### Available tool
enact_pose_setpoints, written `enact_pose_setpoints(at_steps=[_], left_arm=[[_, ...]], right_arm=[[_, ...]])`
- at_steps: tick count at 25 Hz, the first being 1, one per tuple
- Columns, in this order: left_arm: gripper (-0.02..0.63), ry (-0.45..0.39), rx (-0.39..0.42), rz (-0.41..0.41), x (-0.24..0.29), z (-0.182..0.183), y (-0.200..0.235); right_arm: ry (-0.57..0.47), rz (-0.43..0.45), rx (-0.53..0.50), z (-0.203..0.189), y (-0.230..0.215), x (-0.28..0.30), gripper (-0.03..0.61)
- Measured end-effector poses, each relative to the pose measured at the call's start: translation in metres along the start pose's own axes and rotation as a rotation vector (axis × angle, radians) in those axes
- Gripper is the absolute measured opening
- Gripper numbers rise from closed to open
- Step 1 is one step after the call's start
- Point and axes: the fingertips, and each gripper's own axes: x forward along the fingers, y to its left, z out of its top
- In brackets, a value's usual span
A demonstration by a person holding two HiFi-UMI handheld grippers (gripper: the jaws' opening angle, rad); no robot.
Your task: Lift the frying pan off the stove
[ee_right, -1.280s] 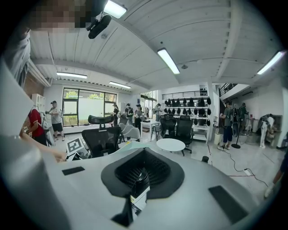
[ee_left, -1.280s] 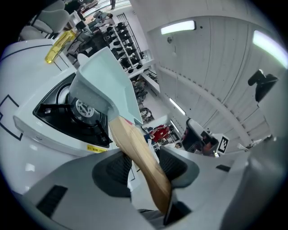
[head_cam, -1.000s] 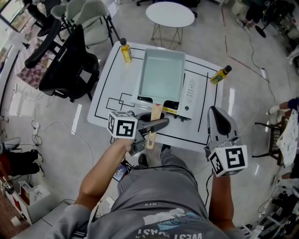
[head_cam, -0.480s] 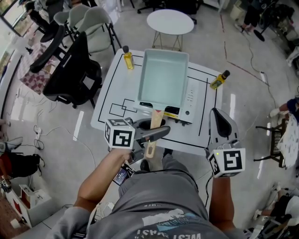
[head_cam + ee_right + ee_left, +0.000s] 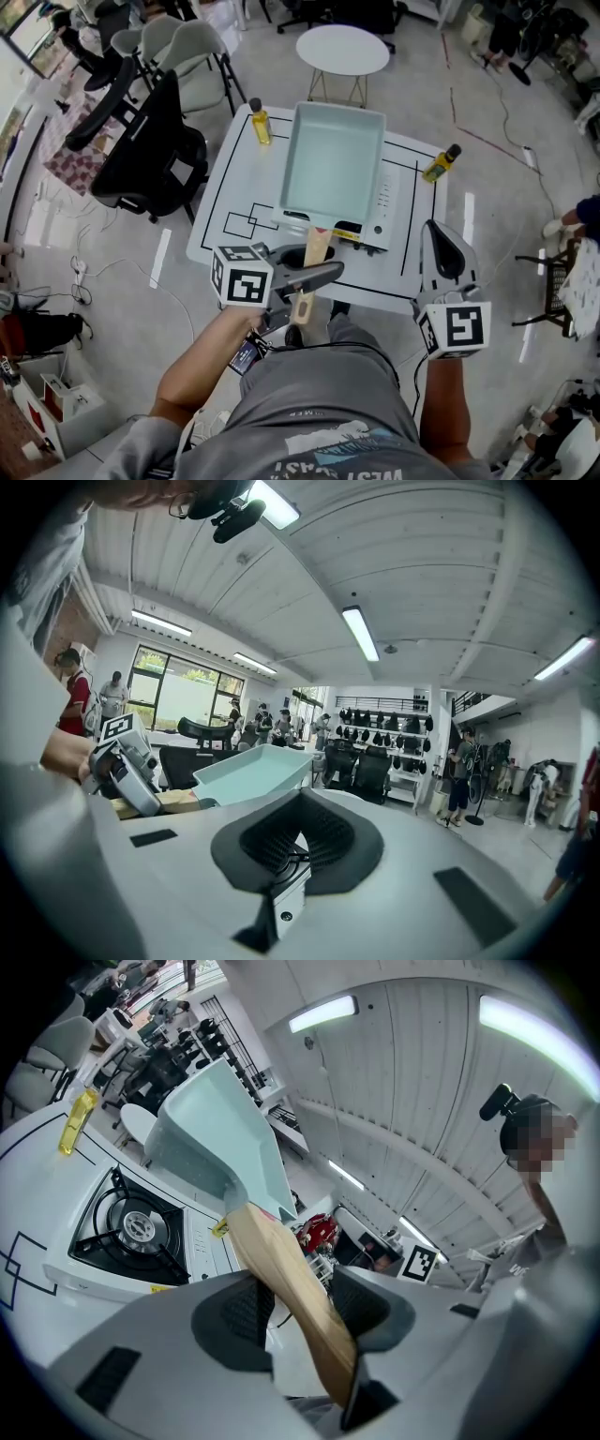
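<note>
Clamping the frying pan (image 5: pixel 333 161) handle (image 5: pixel 316 246), left gripper (image 5: pixel 319 274) fingers should lift it level, clear of the stove (image 5: pixel 386 199); right gripper (image 5: pixel 439 234) fingers rest together, empty.

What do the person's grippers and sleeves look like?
Both the left gripper and right gripper are grey, smooth-shelled, with black ribbed pads inside the jaws. Each carries a white cube with black square markers. The person wears a grey short-sleeved T-shirt.

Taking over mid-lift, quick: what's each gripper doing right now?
Left gripper: closed on the wooden handle of the frying pan.
Right gripper: closed, empty.
</note>
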Motion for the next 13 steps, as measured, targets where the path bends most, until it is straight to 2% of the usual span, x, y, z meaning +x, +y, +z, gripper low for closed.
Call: enact_pose_setpoints(at_steps=[13], left_arm=[[0.19, 0.002, -0.011, 0.005, 0.002, -0.0025, 0.0043]], right_arm=[[0.002, -0.007, 0.011, -0.0029, -0.0008, -0.0022, 0.008]])
